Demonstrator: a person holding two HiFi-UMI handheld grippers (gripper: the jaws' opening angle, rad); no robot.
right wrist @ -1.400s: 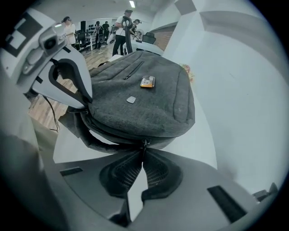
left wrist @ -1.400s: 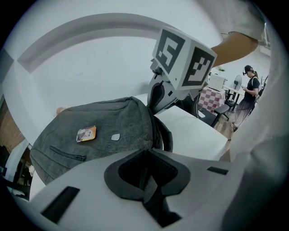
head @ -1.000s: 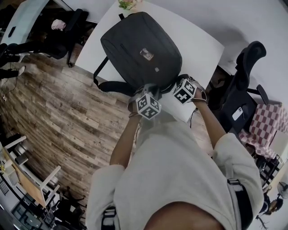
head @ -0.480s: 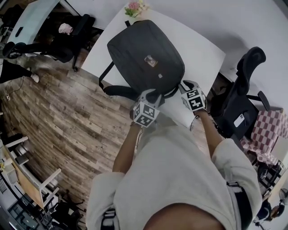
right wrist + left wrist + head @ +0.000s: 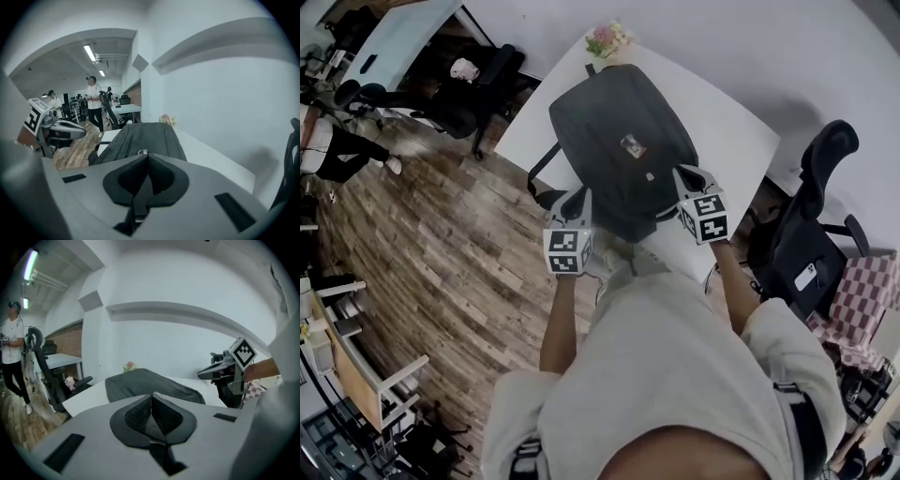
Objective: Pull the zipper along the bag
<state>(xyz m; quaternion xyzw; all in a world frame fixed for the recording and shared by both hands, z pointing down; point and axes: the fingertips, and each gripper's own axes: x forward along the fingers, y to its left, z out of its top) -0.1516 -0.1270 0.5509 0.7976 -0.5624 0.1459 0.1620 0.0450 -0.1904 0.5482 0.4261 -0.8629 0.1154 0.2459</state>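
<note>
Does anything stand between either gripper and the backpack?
Nothing visible. The left gripper and right gripper, jaws just closed on nothing, hover by the near end of the backpack, only air between.

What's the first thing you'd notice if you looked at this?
A big black backpack lies flat on the white table, right in the middle. By its near end hover the left tongs and right tongs, each with a patterned cube; both have just closed, with nothing between them. Little flowers sit at the table's far corner.
</note>
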